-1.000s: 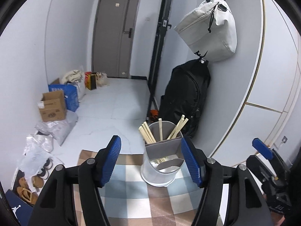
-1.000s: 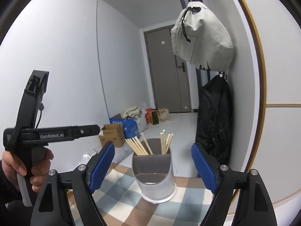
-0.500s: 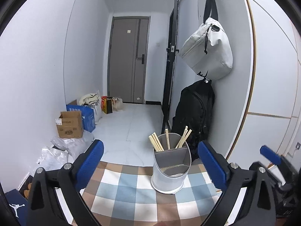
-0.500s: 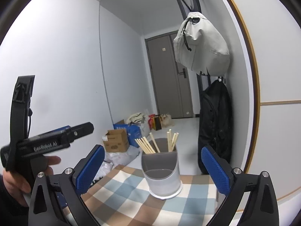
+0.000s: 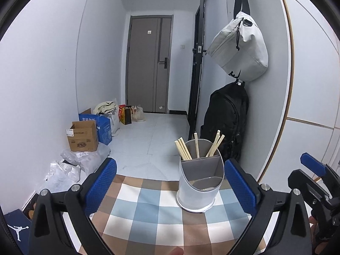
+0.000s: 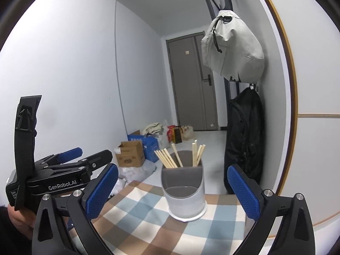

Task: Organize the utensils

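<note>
Both grippers stand wide apart with nothing between their blue pads: the left gripper (image 5: 170, 191) is spread as far as it goes and empty, and the right gripper (image 6: 172, 193) is spread just as wide and just as empty. The utensil holder (image 5: 199, 182) stands upright on the checked cloth (image 5: 144, 208) over the tabletop, toward its far edge, white-walled with a grey divider. The chopsticks (image 5: 183, 149) poke up out of its back compartments, their long axes close to vertical, fanning a little left and right; the front compartment looks empty from here. Seen along the left gripper, the holder sits ahead and off to the right, close by the right-hand pad (image 5: 240, 189). Seen along the right gripper, the holder (image 6: 183, 191) lies almost dead centre between the two pads, straight ahead, so I judge the right hand better lined up for it, though neither is touching it. The left gripper's black body (image 6: 63, 174) shows off to the side in the right view, held by a hand (image 6: 19, 216). No loose utensils show on the cloth, so what gets sorted next I cannot say.
</note>
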The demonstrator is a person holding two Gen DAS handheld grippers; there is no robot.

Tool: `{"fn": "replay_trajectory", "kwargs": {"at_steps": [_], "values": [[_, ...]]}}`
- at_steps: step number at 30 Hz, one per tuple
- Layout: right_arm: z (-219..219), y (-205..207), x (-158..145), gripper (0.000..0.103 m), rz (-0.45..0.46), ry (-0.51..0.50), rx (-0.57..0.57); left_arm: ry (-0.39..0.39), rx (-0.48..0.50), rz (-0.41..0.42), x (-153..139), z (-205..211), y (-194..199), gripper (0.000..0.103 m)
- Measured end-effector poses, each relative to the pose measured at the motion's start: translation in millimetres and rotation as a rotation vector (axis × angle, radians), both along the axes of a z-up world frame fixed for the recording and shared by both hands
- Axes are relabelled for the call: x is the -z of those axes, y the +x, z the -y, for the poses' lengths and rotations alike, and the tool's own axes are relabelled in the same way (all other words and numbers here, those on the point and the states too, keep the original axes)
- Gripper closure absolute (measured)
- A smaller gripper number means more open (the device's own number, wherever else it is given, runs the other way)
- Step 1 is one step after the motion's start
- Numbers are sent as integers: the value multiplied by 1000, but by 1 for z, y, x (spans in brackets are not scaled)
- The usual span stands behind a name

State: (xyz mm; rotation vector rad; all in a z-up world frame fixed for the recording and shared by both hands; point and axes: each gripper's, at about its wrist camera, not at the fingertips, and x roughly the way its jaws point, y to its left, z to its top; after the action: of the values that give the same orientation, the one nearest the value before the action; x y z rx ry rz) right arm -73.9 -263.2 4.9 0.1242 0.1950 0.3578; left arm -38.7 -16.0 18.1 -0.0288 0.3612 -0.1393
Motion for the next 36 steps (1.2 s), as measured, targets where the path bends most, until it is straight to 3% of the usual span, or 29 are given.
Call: {"fn": "replay_trajectory", "kwargs": {"at_steps": [14,36], "values": [[4,3,1,0,-17,34,9,42,-32,5,3,8,0,4],[1,2,4,0,-22,21,16,18,-10,-30,12,10,3,4]]}}
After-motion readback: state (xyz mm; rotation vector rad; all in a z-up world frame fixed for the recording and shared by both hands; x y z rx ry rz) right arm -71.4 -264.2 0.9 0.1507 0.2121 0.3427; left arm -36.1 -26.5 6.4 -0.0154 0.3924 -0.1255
